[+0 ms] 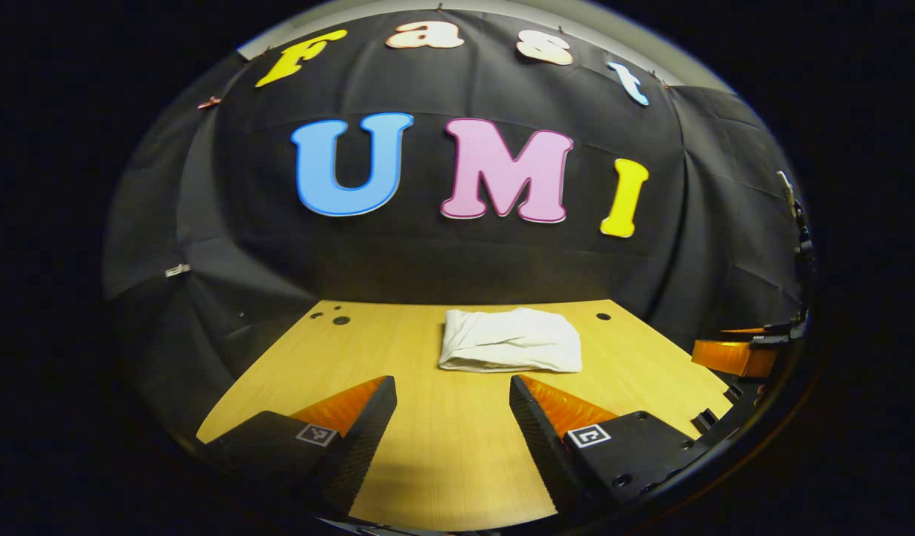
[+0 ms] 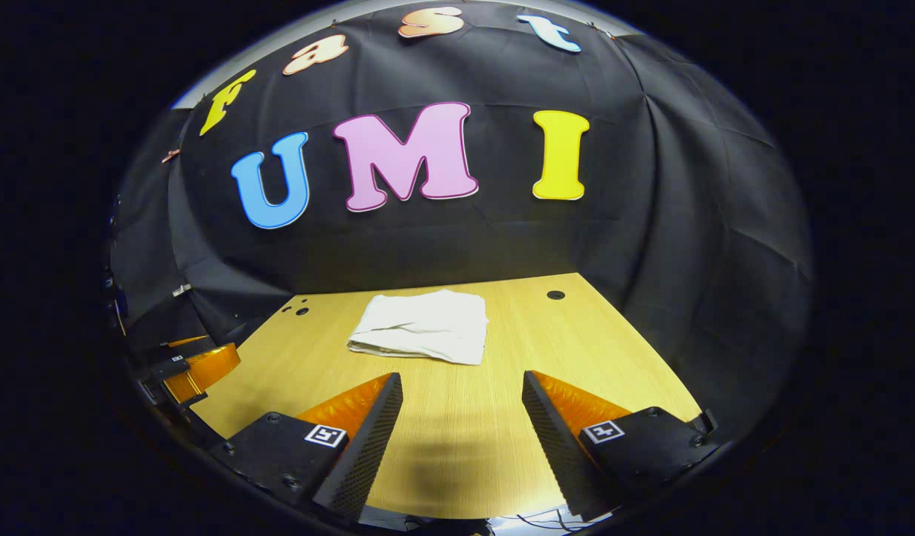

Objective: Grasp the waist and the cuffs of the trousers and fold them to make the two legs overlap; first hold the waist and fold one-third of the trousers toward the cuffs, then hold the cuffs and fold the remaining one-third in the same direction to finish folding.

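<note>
Lying folded beyond both released claws (image 1: 451, 387) (image 2: 462, 383), white trousers (image 1: 511, 340) touch neither.

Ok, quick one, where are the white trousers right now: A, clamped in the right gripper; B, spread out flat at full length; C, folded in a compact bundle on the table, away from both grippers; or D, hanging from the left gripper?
C: the trousers lie as a small folded bundle on the wooden table, beyond the open left gripper and the open right gripper, touching neither.
</note>
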`<state>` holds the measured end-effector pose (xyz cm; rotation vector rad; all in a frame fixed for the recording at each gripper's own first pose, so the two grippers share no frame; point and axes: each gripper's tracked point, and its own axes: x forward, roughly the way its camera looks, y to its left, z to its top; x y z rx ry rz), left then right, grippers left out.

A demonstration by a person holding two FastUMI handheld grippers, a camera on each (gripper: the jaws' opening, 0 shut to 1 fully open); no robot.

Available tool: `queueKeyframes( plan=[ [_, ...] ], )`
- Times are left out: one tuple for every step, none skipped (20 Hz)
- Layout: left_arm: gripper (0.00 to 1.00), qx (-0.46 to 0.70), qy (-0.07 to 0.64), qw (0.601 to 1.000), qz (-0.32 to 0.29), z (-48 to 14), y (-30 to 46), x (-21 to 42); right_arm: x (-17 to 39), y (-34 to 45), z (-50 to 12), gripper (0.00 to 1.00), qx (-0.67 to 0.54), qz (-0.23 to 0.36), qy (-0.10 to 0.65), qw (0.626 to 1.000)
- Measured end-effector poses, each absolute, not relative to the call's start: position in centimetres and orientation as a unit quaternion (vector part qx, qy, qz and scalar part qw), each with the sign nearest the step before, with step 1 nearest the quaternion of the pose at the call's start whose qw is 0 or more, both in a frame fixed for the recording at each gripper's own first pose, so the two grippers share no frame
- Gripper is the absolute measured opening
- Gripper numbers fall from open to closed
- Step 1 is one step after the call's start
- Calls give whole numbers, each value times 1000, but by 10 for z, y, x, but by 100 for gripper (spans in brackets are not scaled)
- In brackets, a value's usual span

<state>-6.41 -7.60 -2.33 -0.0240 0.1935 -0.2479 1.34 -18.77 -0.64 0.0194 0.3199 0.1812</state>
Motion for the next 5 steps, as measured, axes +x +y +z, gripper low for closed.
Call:
queueKeyframes(
  plan=[
    [97, -20, 103, 988, -116, -27, -69, -71, 3, -183, -13, 99, 15, 94, 166, 982],
    [97, -31, 109, 987, -111, -31, -60, -81, -6, -180, -22, 99, 19, 97, 177, 979],
    [97, -41, 114, 987, -110, -33, -54, -90, -13, -178, -27, 99, 23, 98, 184, 978],
    [97, -48, 118, 985, -115, -37, -51, -99, -20, -176, -31, 99, 27, 99, 189, 977],
    [97, -49, 122, 984, -120, -40, -49, -105, -26, -175, -33, 99, 30, 100, 193, 976]
  ],
)
